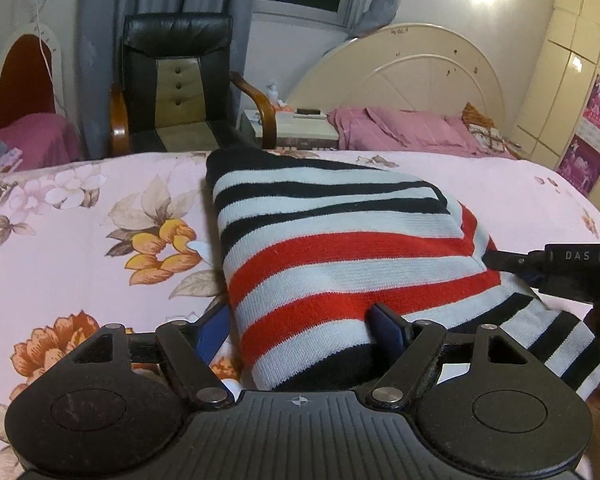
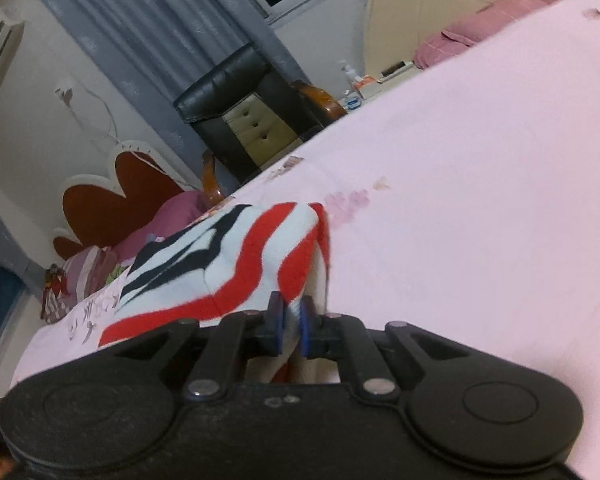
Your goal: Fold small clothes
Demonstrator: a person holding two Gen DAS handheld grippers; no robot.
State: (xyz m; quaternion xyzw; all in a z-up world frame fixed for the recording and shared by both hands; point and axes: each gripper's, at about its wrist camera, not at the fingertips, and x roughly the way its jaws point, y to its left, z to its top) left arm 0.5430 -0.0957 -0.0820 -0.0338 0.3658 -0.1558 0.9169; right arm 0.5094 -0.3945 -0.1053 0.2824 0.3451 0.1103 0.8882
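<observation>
The left gripper point(image 1: 300, 322) stands wide apart, its blue fingers point(image 1: 386, 326) spread across the near end of a striped knit garment point(image 1: 340, 256). The right-hand finger lies on top of the cloth on a red band; the left-hand finger sits at the garment's left edge, just beside the floral bedsheet point(image 1: 80, 240). Whether it presses the fabric cannot be told.

The right gripper point(image 2: 291, 320) is clamped on the garment point(image 2: 236, 256), its two blue pads close together with a thin fold of white knit pinched between them. In the left wrist view the same gripper point(image 1: 496, 260) comes in from the right edge, its dark tip touching the garment's right corner where the red stripes meet in a point.

The garment lies on the bed in front of both grippers, running from the near edge away toward the far side: black and white stripes at the far end, red and white in the middle, black and white again at the near right.

To the left of the garment lies open sheet; to the right a broad stretch of plain pink sheet point(image 2: 480, 200). Beyond the bed's far edge stand a black chair point(image 1: 176, 80) with wooden armrests, grey curtains point(image 1: 100, 20) and a cream headboard point(image 1: 412, 68).
</observation>
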